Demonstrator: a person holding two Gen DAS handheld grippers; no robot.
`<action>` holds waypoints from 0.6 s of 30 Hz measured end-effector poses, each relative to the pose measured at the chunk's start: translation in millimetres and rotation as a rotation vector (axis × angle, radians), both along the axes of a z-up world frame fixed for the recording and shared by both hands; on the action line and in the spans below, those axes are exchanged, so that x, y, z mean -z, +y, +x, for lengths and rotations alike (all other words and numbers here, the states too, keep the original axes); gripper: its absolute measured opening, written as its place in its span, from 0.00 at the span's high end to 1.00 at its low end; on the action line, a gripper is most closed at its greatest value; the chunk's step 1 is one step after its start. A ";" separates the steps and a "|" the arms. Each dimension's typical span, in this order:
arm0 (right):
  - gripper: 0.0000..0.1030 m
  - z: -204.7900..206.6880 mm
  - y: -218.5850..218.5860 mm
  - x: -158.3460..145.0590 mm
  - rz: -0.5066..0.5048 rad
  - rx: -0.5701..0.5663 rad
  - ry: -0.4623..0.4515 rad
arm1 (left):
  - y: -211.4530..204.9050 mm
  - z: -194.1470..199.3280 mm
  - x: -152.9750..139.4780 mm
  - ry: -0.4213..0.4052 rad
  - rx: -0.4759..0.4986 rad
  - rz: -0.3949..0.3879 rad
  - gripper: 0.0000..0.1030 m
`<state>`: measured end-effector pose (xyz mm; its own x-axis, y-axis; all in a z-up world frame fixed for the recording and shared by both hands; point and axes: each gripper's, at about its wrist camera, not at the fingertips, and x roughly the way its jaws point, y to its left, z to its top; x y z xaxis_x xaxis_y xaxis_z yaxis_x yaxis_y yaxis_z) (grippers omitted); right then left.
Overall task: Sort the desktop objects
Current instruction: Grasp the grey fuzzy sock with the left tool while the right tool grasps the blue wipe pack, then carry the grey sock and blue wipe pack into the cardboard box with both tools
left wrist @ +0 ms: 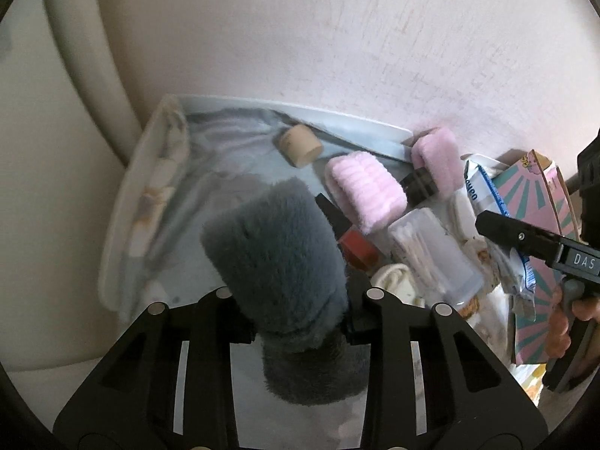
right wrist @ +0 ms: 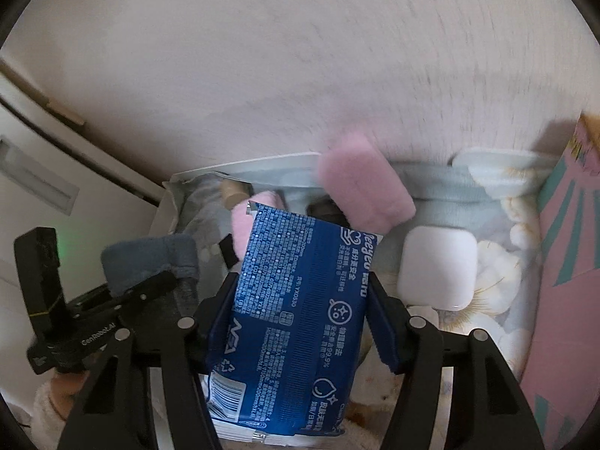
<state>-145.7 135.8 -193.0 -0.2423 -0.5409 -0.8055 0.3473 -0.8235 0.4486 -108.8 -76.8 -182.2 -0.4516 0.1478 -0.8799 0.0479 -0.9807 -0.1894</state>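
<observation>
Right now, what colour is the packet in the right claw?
Dark blue with white print, on the packet clamped in the right claw; the right wrist view shows it best.

Pale textured wall [left wrist: 337,37] behind (cream cabinet [right wrist: 56,187] leftward).

A grey plush roll [left wrist: 273,247], two pink fluffy rolls [left wrist: 365,191], a blue wipes pack [right wrist: 300,315] with white print, and a box [left wrist: 540,232] with pink-and-teal rays.

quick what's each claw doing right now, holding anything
Left claw: closed on the grey fuzzy band.
Right claw: closed on the blue wipes pack.
</observation>
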 end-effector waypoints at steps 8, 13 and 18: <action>0.43 20.9 -3.5 -49.8 0.047 -0.045 0.073 | 3.2 21.0 -58.1 0.048 0.029 -0.025 0.73; 0.43 27.8 0.9 -69.3 0.073 -0.037 0.116 | 15.2 24.4 -89.2 0.088 0.073 -0.013 0.73; 0.43 38.6 23.0 -90.3 0.117 -0.023 0.169 | 35.0 23.7 -114.3 0.122 0.135 -0.003 0.73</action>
